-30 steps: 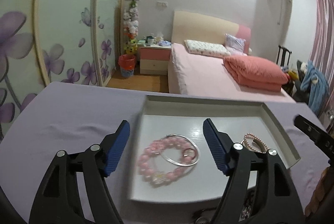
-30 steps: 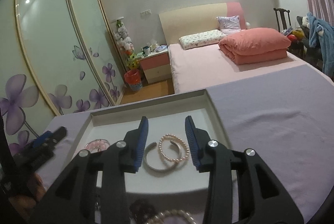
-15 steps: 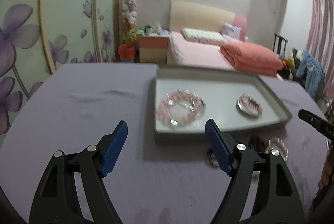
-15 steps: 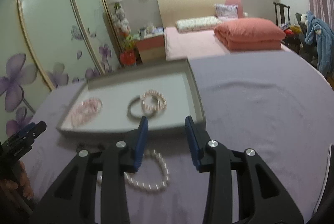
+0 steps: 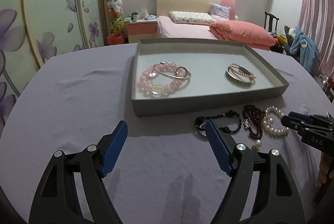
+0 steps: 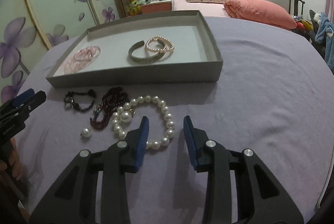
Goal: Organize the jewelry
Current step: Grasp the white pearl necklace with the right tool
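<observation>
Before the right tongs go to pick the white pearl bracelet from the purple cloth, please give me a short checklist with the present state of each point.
1. Right tongs open and empty: ok.
2. White pearl bracelet lies just ahead of the right tongs, part of it between the fingers: ok.
3. Bracelet free of neighbours: not ok, it touches the dark red bead strand.
4. Room in the grey tray: ok, bare floor shows between the pink bead bracelet and the metal cuff.
5. Left tongs out of the way: ok, open, empty, off to the left side.
6. Loose single pearl attached to anything: cannot tell.
</observation>
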{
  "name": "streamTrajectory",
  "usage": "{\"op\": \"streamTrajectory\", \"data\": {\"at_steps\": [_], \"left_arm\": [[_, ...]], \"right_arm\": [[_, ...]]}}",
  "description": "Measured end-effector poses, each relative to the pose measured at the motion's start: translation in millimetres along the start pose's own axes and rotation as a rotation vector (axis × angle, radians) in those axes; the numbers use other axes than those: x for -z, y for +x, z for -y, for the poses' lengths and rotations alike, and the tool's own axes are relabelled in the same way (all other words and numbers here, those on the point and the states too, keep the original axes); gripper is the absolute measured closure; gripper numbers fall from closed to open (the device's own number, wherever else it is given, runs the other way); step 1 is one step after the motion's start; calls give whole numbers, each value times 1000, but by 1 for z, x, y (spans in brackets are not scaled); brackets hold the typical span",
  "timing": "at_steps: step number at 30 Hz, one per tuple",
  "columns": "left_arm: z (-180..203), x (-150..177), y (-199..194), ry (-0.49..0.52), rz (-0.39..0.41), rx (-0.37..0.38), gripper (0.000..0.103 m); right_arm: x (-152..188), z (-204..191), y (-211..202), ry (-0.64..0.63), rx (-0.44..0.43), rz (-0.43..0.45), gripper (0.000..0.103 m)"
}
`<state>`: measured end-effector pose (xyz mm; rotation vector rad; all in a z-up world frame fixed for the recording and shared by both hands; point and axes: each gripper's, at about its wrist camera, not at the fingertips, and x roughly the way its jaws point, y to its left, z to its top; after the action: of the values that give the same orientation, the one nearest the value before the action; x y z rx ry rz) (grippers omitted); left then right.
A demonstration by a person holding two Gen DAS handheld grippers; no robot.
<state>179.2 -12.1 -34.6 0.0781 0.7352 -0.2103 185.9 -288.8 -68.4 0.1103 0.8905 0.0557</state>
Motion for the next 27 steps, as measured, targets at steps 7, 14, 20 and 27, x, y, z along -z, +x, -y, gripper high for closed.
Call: {"op": "streamTrajectory", "data": {"at_steps": [7,14,20,27], "left_arm": [[18,5,6,47,-15,14,26],[41,12,-1,87,-20,81,27],[80,21,-2,156,-60,158,30],[105,24,14,182,-131,160,40]], "right_arm": [[2,-5,3,-55,69,2,92],[1,-1,3,-49,71,2,93],[0,3,2,-36,99,4,93],[2,19,0,11,110,8,93]]}}
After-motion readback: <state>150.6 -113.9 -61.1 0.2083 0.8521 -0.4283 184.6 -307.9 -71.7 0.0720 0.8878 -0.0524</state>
